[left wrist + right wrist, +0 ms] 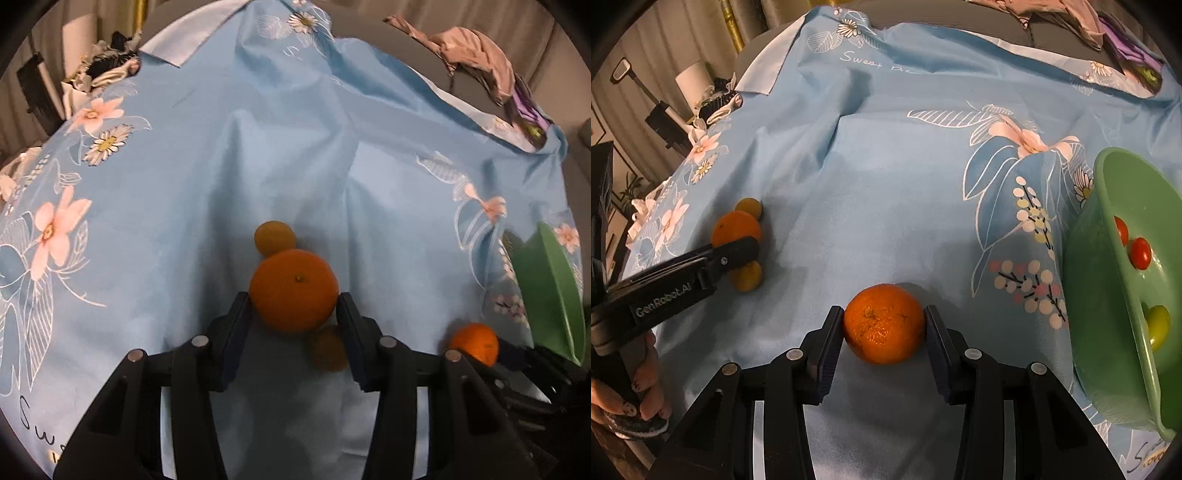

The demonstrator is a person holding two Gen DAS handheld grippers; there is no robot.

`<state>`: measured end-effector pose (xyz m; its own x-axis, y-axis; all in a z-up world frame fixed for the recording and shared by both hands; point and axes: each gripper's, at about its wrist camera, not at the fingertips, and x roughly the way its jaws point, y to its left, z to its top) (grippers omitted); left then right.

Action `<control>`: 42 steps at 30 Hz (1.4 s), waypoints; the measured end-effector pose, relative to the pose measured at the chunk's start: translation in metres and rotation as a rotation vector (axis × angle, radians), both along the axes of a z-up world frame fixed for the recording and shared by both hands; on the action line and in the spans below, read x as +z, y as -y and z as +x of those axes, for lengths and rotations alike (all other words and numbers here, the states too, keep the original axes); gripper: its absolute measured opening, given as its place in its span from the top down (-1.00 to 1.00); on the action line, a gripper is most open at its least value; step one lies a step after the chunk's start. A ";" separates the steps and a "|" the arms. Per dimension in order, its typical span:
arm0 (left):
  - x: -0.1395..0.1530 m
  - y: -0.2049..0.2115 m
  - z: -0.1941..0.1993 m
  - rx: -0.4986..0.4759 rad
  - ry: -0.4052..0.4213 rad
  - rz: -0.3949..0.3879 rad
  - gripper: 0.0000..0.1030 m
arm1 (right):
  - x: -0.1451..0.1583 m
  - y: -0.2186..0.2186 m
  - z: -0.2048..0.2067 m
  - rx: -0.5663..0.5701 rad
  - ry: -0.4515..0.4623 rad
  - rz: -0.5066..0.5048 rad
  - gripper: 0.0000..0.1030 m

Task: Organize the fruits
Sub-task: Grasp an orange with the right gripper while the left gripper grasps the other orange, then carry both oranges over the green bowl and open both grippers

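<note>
My left gripper [293, 300] is shut on a large orange [293, 284], both pads pressing its sides on the blue floral cloth [184, 206]. Two small yellow-green fruits flank it, one behind [275, 238] and one underneath to the right [328, 350]. My right gripper [884, 314] is shut on a second orange [884, 328]. At the right, a tilted green bowl [1100, 295] holds red cherry tomatoes [1140, 253] and a yellow-green fruit [1158, 325]. The right wrist view shows the left gripper's fingers [738, 253] across the first orange [735, 225].
The wrinkled cloth covers a bed-like surface. Crumpled pinkish clothing [476, 55] lies at the far right edge, with dark clutter [107, 62] at the far left corner. A person's hand [646, 398] grips the left tool's handle at lower left.
</note>
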<state>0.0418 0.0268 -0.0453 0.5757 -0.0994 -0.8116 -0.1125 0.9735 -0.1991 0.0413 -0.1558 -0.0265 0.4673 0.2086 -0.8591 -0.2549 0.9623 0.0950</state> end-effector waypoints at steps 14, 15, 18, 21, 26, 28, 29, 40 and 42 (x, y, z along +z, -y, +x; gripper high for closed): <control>0.004 -0.001 0.017 0.044 0.018 -0.029 0.09 | -0.001 -0.002 0.003 0.001 0.005 -0.012 0.16; 0.004 -0.001 0.016 0.044 0.019 -0.030 0.10 | -0.001 -0.003 0.003 0.001 0.008 -0.017 0.16; 0.004 -0.001 0.015 0.044 0.025 -0.036 0.13 | -0.004 -0.005 0.003 0.009 0.011 -0.030 0.16; 0.005 -0.001 0.013 0.047 0.029 -0.043 0.14 | -0.004 -0.011 -0.001 0.030 0.042 -0.063 0.16; 0.018 0.003 0.000 0.030 0.072 -0.032 0.14 | -0.003 -0.009 -0.001 0.036 0.050 -0.033 0.17; 0.025 0.007 -0.006 0.015 0.093 -0.020 0.14 | 0.001 -0.006 -0.002 0.030 0.063 -0.021 0.17; 0.028 0.009 -0.009 0.008 0.099 -0.019 0.14 | 0.004 -0.004 -0.003 0.028 0.069 -0.014 0.17; 0.052 0.039 -0.032 -0.088 0.191 0.036 0.14 | 0.042 0.025 -0.014 -0.020 0.142 0.095 0.17; 0.055 0.046 -0.036 -0.093 0.203 0.060 0.14 | 0.049 0.030 -0.017 -0.028 0.157 0.113 0.17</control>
